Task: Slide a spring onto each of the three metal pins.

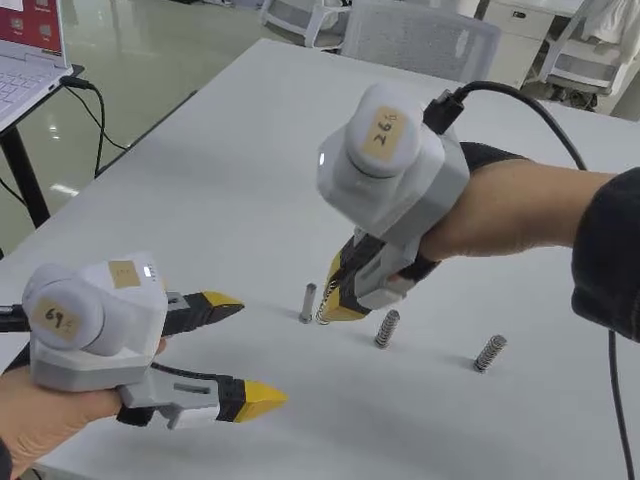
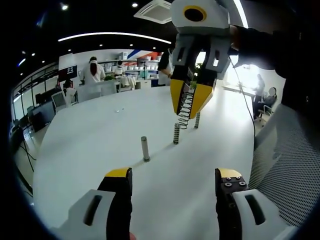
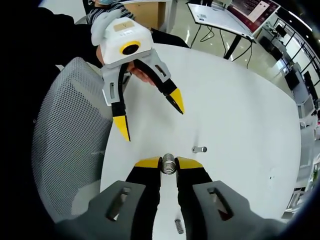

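Observation:
A bare metal pin (image 1: 308, 302) stands upright on the white table (image 1: 230, 180). My right gripper (image 1: 333, 300) is shut on a spring (image 1: 326, 303), which hangs just right of that pin and slightly above the table. In the right gripper view the spring (image 3: 169, 163) sits between the yellow tips, with the pin (image 3: 199, 149) a little beyond. Two more springs (image 1: 387, 329) (image 1: 489, 353) stand on pins to the right. My left gripper (image 1: 245, 350) is open, low at the front left. The left gripper view shows the pin (image 2: 145, 148) ahead and the held spring (image 2: 186, 111).
A laptop (image 1: 30, 45) sits on a side stand at the far left with a cable trailing down. Mesh office chairs (image 1: 420, 40) stand beyond the table's far edge. A black cable (image 1: 530, 110) runs from my right gripper over the table.

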`<state>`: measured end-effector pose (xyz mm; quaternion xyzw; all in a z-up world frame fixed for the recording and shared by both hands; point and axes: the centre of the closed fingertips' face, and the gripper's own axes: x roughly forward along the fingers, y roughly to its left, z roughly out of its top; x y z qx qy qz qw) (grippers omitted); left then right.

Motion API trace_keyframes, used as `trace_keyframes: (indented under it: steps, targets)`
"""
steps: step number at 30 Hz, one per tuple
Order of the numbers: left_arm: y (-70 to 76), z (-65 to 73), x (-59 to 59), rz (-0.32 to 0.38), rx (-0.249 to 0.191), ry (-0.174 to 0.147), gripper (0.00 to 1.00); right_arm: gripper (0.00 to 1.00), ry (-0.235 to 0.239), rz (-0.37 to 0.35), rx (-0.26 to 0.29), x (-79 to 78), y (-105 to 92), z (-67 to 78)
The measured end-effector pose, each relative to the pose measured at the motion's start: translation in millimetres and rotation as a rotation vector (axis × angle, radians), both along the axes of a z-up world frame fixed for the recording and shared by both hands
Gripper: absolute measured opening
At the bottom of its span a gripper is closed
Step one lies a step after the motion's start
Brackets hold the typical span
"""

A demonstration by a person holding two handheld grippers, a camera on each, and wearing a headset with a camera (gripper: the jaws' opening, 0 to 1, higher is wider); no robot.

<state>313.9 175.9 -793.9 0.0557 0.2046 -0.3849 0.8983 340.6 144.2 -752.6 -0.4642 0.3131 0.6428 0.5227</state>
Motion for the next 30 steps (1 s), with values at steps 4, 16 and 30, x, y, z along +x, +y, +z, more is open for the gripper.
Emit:
trace_keyframes:
  steps: [4,16,30]
  targets:
    - [2.1,-1.3,0.8,0.006,0.003,0.0,0.7,0.13,-0.005,-0.003,-0.003,3.7,0.8,0.0]
    - [10.3,-3.4,2.2,0.026,0.002,-0.003,0.77,0.13,-0.038,-0.024,-0.005,28.8,10.5,-1.5]
    - [11.3,-6.2,2.0,0.032,-0.002,0.006,0.78,0.13,-0.049,-0.046,-0.015,52.0,18.2,-15.6]
